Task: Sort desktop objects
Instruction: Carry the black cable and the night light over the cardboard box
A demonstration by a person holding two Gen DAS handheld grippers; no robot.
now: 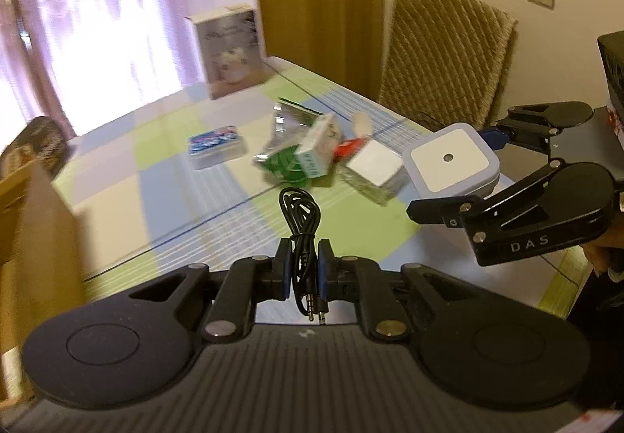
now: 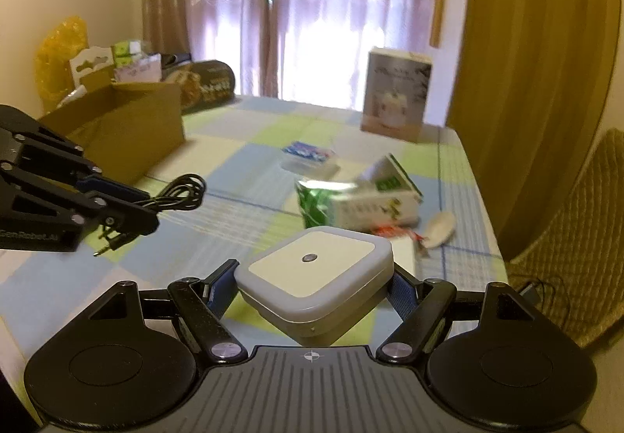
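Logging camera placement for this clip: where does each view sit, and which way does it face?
Left wrist: rides the left tool, looks along its fingers over the table; shut on a black cable; right tool at right.
Right wrist: rides the right tool, faces the curtained window; shut on a white square device; left tool at left.
Shared: green-white carton, tall box.

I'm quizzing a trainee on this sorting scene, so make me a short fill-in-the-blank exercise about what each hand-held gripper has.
1. The left hand-held gripper is shut on a coiled black ____.
2. The right hand-held gripper holds a square white ____.
3. The open cardboard box sits on the ____ side of the table in the right wrist view.

Missing words: cable; night light; left
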